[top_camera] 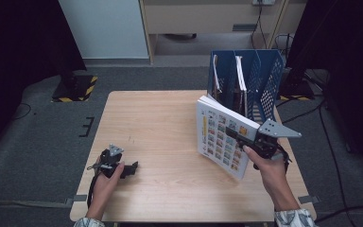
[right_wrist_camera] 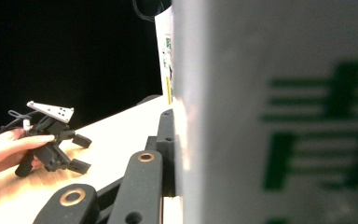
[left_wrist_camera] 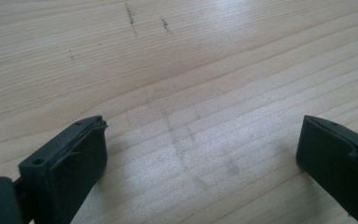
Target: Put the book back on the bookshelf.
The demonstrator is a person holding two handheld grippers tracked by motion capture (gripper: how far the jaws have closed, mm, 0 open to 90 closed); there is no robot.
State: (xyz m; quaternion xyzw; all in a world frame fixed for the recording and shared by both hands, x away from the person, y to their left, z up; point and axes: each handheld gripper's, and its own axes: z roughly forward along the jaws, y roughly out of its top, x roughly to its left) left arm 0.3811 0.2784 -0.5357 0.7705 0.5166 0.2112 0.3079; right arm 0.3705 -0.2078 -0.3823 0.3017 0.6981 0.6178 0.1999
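Dark curtains and grey carpet frame a pale wooden counter (top_camera: 170, 142), its grain bare except at the far right corner, where a blue mesh file rack (top_camera: 264, 80) stands with a couple of thin books already slotted upright in its left-hand compartments. Just in front of the rack, the right claw (top_camera: 234, 134) is clamped on a thick book (top_camera: 220, 137) with a colourful grid cover, holding it on edge and tilted, its lower corner close over the counter and its top leaning toward the rack. From the right gripper view the book's blurred grey cover with green print (right_wrist_camera: 279, 116) sits tight against the black jaw, so the grip looks firm. Resting at the near left of the counter, well apart from the book, the left claw (top_camera: 131, 169) has its jaws spread wide with nothing between them but bare wood (left_wrist_camera: 191, 70).

The work in hand looks like filing this book in the rack. To do it well, I would bring the book fully upright before it nears the dividers, line its spine up with a free compartment, probably one toward the right, and lower it straight in rather than at a slant, since a tilted corner could catch on the mesh wall or nudge the light rack backward. Keeping the clamp closed until the bottom edge rests on the rack's floor should stop it from flopping open
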